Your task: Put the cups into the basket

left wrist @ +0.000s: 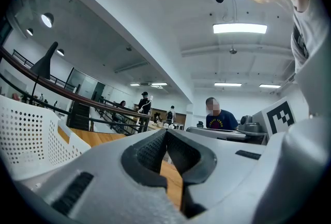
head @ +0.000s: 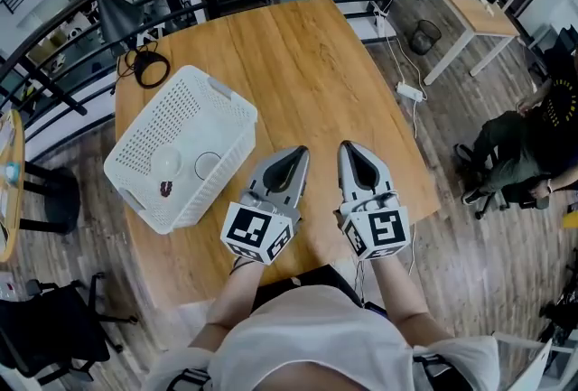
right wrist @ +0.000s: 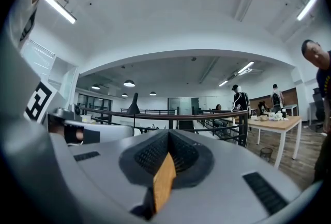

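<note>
Two white cups sit inside the white perforated basket (head: 230, 114), the left cup (head: 167, 162) just beside the right cup (head: 208, 165). The basket stands on the left part of the wooden surface (head: 298, 55). The left hand-held gripper (head: 295, 153) is near the basket's right corner, its jaws pressed together with nothing between them. The right hand-held gripper (head: 349, 149) lies alongside, apart from it, likewise closed and empty.

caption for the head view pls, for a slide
Left hand-held gripper and right hand-held gripper, both shut, over a wooden table beside a white basket holding cups.
</note>
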Available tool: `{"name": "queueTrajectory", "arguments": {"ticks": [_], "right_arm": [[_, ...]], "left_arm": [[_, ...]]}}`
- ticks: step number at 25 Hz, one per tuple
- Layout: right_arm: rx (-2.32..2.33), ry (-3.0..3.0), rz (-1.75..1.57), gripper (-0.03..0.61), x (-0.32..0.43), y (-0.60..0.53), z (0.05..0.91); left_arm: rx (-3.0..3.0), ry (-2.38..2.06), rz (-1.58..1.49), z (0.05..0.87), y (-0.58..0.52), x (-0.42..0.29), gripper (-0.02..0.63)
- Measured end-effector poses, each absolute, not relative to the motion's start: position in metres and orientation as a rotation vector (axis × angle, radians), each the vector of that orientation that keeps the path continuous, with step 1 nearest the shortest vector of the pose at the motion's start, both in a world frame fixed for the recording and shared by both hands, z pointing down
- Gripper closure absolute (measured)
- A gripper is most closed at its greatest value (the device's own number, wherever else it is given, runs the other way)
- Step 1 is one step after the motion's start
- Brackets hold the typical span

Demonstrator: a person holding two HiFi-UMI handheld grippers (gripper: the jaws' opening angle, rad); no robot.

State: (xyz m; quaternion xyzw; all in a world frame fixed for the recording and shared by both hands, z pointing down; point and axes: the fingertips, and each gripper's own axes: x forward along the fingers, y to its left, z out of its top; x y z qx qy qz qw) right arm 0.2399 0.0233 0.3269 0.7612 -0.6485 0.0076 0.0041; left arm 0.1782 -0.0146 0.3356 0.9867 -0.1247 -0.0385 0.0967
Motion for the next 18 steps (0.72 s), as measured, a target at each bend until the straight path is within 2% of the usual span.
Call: {"name": "queueTrajectory", "arguments": {"ticks": [18], "right_arm": [[2.357,-2.027,0.005,0.566,0.2447,0.0245,0.3269]], "left_arm": [[2.92,-0.368,-0.113,0.3336,-0.0139,0.1859,0.604]]}}
